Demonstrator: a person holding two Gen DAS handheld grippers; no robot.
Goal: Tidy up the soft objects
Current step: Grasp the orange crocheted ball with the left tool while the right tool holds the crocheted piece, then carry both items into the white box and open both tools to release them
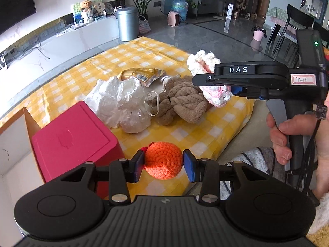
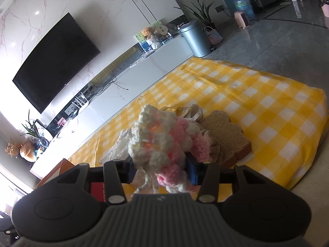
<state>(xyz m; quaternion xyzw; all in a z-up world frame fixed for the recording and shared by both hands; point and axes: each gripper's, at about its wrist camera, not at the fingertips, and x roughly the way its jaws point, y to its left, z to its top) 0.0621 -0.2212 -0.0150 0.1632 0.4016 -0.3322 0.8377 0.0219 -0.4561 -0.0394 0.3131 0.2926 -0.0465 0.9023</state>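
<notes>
Left wrist view: the left gripper (image 1: 163,165) has its pads closed on an orange crochet ball (image 1: 163,160), pinched across its middle and held above the near edge of the yellow checked cloth (image 1: 216,131), beside the red box (image 1: 72,138). The ball looks light, soft and grippy, so a mid-body pinch should suit it. The right gripper (image 2: 159,167), held level by the person's hand (image 1: 287,135) over the brown towel (image 1: 181,100), is clamped on a white-and-pink knit (image 2: 158,142). That knit is floppy, with its loose ends drooping, and may snag.
</notes>
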